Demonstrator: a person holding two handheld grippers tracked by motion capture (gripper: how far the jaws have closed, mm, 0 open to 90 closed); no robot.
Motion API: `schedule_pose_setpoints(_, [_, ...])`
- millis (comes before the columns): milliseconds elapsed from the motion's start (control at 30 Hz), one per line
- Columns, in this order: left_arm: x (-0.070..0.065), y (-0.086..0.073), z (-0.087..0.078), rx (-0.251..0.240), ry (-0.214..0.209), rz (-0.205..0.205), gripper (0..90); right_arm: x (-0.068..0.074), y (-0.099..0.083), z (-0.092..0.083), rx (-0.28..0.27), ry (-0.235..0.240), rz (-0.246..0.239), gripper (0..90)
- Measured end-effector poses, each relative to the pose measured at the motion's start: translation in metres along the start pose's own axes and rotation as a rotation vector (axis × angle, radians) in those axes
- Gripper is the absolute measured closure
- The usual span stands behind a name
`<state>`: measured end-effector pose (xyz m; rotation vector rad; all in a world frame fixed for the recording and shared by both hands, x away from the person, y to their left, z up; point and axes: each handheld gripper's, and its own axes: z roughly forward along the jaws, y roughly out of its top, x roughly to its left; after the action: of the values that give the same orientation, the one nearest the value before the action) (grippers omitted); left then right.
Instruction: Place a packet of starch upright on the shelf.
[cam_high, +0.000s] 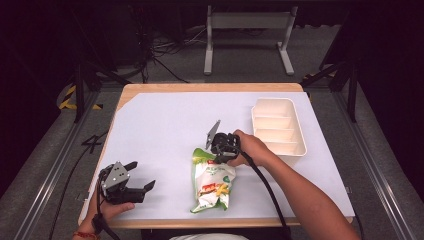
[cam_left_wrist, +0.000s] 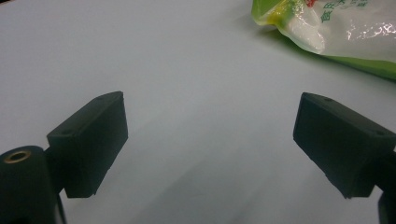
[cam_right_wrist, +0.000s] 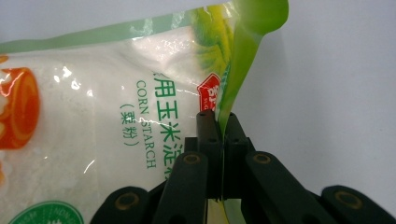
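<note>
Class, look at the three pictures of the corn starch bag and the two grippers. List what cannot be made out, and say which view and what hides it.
- Corn starch bag: right gripper view, lower part cut off by the frame's edges; some print hidden behind the right gripper.
- Bag print: high view, too small to read.
- White tray: high view, near corner hidden by the person's hand.
- Left gripper: left gripper view, body cut off at the bottom.

I'm looking at a corn starch bag (cam_high: 212, 181) that is clear-white in the middle with bright green edges, green lettering, a small red badge and orange-and-yellow artwork lower down. My right gripper (cam_right_wrist: 221, 122) is all black, with brassy rings at its joints. My left gripper (cam_high: 137, 189) is black too, capped by a grey plate. The tray (cam_high: 295, 148) is cream. The table (cam_high: 160, 130) is pale white with a light wood edge.
</note>
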<state>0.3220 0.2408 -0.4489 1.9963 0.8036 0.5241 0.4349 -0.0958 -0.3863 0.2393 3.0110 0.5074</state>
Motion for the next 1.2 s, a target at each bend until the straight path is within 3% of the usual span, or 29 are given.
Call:
schedule_pose_setpoints(33, [0.0, 0.0, 0.0, -0.001, 0.002, -0.003, 11.4, 0.003, 0.0, -0.005, -0.006, -0.013, -0.02, 88.8])
schedule_pose_setpoints(333, [-0.002, 0.002, -0.001, -0.008, 0.007, 0.004, 11.5, 0.016, -0.003, -0.033, -0.074, -0.045, -0.038, 89.2])
schedule_pose_setpoints(633, [-0.001, 0.003, -0.003, -0.018, 0.012, 0.004, 11.6, 0.032, 0.003, -0.066, -0.152, -0.086, -0.09, 89.3])
schedule_pose_setpoints(700, [-0.001, 0.003, -0.003, -0.019, 0.011, 0.002, 11.6, 0.033, 0.005, -0.071, -0.149, -0.092, -0.109, 89.3])
schedule_pose_setpoints(767, [-0.001, 0.003, -0.003, -0.021, 0.01, 0.002, 11.6, 0.038, 0.009, -0.083, -0.158, -0.139, -0.138, 89.3])
schedule_pose_setpoints(867, [-0.001, 0.002, -0.003, -0.022, 0.006, 0.005, 11.6, 0.039, 0.01, -0.091, -0.155, -0.164, -0.151, 89.3])
schedule_pose_setpoints(1200, [0.001, 0.001, -0.002, -0.015, 0.001, 0.007, 11.6, 0.031, 0.009, -0.104, -0.144, -0.238, -0.14, 89.3])
